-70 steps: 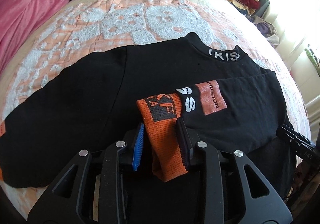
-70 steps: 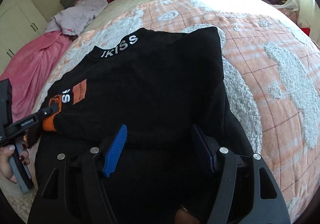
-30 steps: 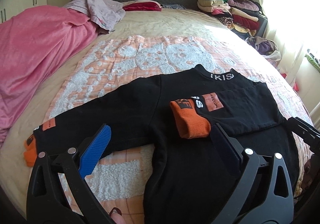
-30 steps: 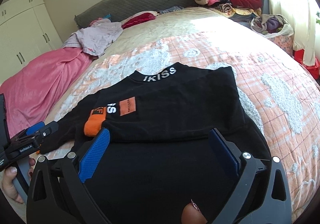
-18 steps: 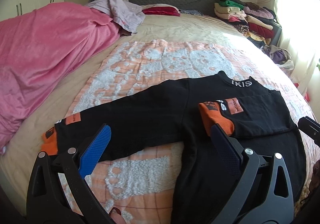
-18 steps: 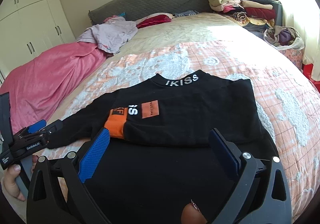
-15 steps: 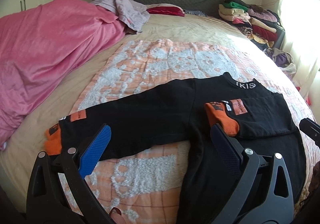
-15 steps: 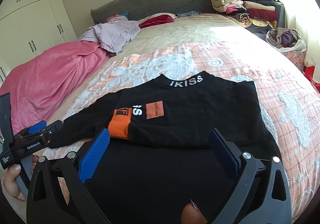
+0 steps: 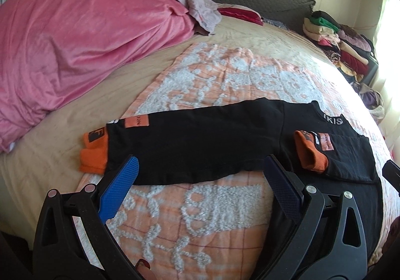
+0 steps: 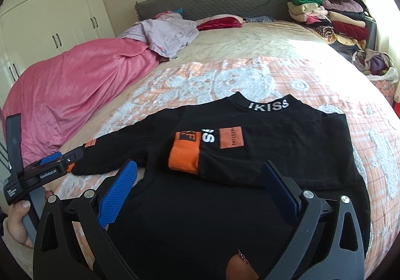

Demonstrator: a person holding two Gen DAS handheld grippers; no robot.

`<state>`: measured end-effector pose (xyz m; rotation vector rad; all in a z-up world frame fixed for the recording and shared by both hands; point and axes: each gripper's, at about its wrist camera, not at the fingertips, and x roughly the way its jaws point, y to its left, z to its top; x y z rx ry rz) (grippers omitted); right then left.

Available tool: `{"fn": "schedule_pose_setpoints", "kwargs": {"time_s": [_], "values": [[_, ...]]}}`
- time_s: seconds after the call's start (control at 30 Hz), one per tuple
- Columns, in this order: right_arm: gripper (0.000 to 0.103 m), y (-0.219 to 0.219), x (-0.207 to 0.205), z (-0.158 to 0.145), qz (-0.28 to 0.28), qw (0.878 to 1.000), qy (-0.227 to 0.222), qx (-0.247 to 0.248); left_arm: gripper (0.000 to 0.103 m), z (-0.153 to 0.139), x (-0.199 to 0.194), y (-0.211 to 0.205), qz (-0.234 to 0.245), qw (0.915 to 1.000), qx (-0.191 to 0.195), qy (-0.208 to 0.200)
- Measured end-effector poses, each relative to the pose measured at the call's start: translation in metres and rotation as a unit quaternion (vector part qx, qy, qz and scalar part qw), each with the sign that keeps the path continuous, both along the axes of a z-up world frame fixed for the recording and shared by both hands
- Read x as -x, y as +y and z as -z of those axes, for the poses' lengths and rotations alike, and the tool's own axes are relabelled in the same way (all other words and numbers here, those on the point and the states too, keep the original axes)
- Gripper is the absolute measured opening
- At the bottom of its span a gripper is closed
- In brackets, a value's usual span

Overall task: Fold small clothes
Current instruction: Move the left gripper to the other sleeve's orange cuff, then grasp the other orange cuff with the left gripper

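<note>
Lying on the orange-and-white blanket (image 10: 312, 75), the black sweatshirt (image 10: 250, 155) has its right sleeve (image 10: 275, 152) folded across the chest (left sleeve (image 9: 195, 145) outstretched). Left gripper (image 9: 202, 187) and right gripper (image 10: 200, 187) gape apart, empty.

left gripper (image 9: 200, 190) no longer clamped on the orange cuff (image 9: 310, 155), jaws now wide apart and empty, drawn back and swung toward the unfolded sleeve (image 9: 190, 145), right gripper (image 10: 200, 192) pulled back from the black top (image 10: 262, 145)
</note>
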<state>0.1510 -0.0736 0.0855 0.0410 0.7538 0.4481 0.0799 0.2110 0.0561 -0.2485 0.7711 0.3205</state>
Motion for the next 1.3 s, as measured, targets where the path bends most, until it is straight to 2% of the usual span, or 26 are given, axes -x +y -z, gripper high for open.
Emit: {"fn": "schedule_pose_setpoints", "kwargs": {"time_s": [0.37, 0.67, 0.77, 0.97, 1.13, 1.3], "values": [[0.098, 0.042, -0.002, -0.008, -0.038, 0.999, -0.012, 0.013, 0.093, 0.01, 0.016, 0.044, -0.068, 0.9972, 0.031, 0.001], [0.098, 0.082, 0.0, -0.004, -0.089, 0.996, -0.013, 0.03, 0.093, 0.021, 0.025, 0.076, -0.116, 0.9912, 0.065, 0.005], [0.098, 0.094, 0.0, 0.001, -0.102, 0.994, -0.007, 0.031, 0.093, 0.029, 0.027, 0.088, -0.132, 0.9877, 0.083, 0.011], [0.098, 0.111, 0.005, 0.012, -0.12, 0.992, 0.003, 0.026, 0.093, 0.051, 0.033, 0.111, -0.155, 0.9775, 0.142, 0.014], [0.098, 0.115, 0.008, 0.022, -0.125, 0.992, 0.014, 0.019, 0.093, 0.06, 0.034, 0.117, -0.154, 0.9717, 0.179, 0.003], [0.098, 0.108, 0.01, 0.029, -0.12, 0.993, 0.021, 0.006, 0.087, 0.069, 0.032, 0.124, -0.167, 0.9655, 0.2, 0.002]]}}
